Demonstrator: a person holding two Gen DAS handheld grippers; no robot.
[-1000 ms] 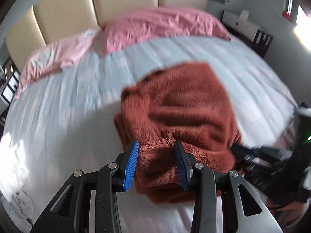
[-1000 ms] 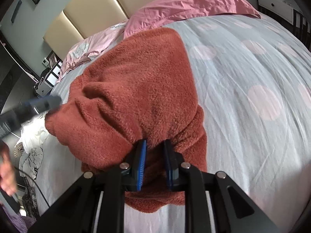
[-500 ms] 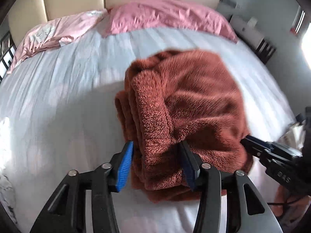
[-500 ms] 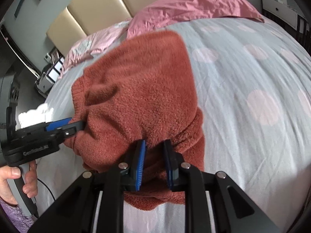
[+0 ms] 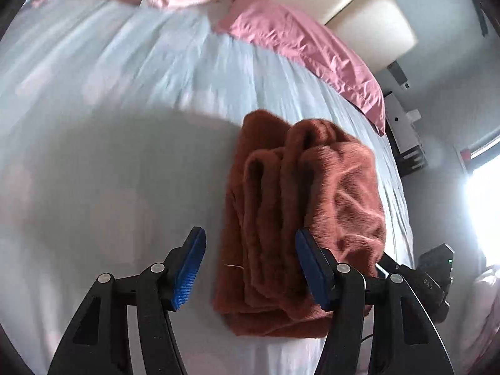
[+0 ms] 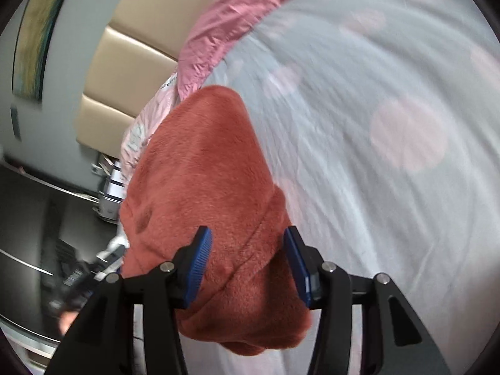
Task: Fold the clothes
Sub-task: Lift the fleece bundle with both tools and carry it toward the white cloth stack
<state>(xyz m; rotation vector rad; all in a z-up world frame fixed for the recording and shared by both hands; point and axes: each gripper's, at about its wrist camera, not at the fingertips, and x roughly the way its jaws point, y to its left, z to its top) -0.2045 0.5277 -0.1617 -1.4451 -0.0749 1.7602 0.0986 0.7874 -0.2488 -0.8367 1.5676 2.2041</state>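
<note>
A rust-brown fleece garment, folded into a thick stack, lies on the pale dotted bedsheet. My left gripper straddles the stack's near end with its jaws opening. Its left pad stands apart from the cloth and its right pad sits at the cloth's side. In the right wrist view the garment bulges between the pads of my right gripper, whose jaws are also opening and no longer pinch the fold. The right gripper's body shows behind the stack.
Pink pillows and a beige padded headboard line the bed's far end. A dark bedside unit and a bright window stand at the right. A hand and dark furniture show at the lower left.
Both grippers' jaws have spread apart from the fleece they pinched. Both views have rolled and sunk toward the bed, and the garment now rests as a stack on the sheet.
</note>
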